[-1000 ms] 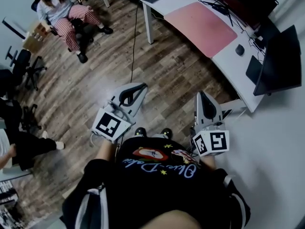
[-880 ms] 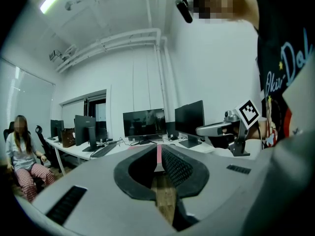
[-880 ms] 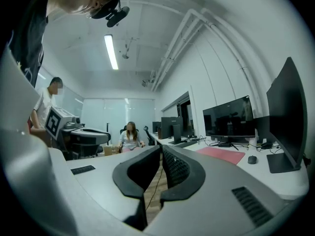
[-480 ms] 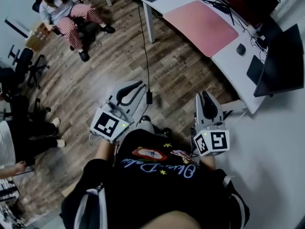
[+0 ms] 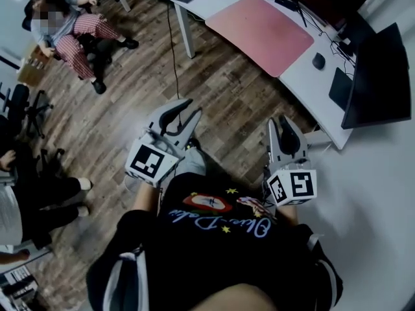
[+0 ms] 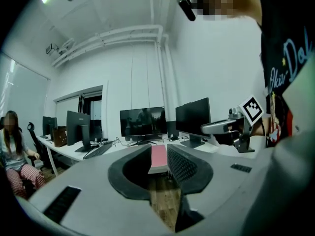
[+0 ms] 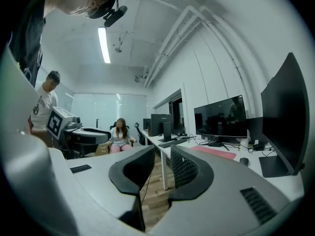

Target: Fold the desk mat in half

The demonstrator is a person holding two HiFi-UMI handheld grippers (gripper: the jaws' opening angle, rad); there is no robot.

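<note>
Upper right of the frame, the pink desk mat [image 5: 259, 34] lies flat on the desk [image 5: 305, 86], well apart from me; my left gripper [image 5: 185, 112] and right gripper [image 5: 283, 123], both empty, are opening. Jaws this narrow may skid off its thin edge.

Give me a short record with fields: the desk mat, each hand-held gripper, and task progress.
desk mat: pink, flat and unfolded on the white desk
left hand-held gripper: jaws opening, nothing between them, over the wood floor
right hand-held gripper: jaws opening, nothing between them
progress: fold not started; both grippers away from the mat
</note>
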